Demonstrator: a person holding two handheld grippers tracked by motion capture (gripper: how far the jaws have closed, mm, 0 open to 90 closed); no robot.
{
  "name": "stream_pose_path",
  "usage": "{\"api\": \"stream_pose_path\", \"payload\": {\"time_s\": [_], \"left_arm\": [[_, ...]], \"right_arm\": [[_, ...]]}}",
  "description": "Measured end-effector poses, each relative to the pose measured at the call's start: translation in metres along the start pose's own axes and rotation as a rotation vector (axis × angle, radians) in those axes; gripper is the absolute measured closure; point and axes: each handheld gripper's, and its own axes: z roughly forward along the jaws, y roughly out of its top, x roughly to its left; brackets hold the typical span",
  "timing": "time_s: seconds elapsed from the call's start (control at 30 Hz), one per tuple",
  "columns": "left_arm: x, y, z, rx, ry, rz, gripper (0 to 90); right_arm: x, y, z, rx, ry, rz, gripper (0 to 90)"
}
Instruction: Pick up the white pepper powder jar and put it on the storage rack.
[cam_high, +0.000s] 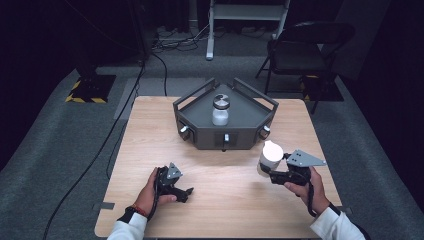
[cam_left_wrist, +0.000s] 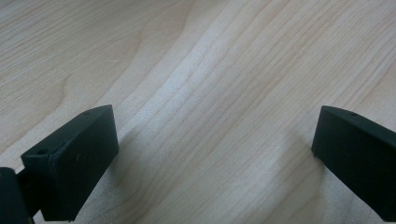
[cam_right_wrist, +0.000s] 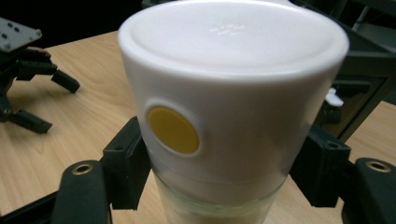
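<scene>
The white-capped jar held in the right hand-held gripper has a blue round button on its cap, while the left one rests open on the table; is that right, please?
Not quite: the button on the white-capped jar is yellow, not blue, as the right gripper view shows. The right hand-held gripper does hold it, and the left hand-held gripper rests open on the table.

White sleeves, red wristband, black left gripper (cam_high: 187, 192), grey three-cornered plates, black cables

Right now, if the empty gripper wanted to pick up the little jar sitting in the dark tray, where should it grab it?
Probably around the clear body, just under the metal lid. The jar stands upright in the middle of the tray, whose walls rise around it, so coming down from above looks easiest. The left gripper has its jaws open over the table. The right gripper holds the white-capped bottle.
</scene>
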Motion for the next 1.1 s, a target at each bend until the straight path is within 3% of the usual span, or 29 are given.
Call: {"api": "stream_pose_path", "payload": {"time_s": [0.33, 0.73, 1.1], "left_arm": [[0.0, 0.0, 0.0, 0.0, 0.0, 0.0, 0.1], [0.0, 0.0, 0.0, -0.002, 0.001, 0.002, 0.2], [0.0, 0.0, 0.0, -0.001, -0.002, 0.006, 0.2]], "right_arm": [[-0.001, 0.02, 0.015, -0.028, -0.049, 0.0, 29.9], [0.005, 0.041, 0.03, -0.034, -0.07, 0.002, 29.9], [-0.003, 0.052, 0.043, -0.053, -0.105, 0.033, 29.9]]}}
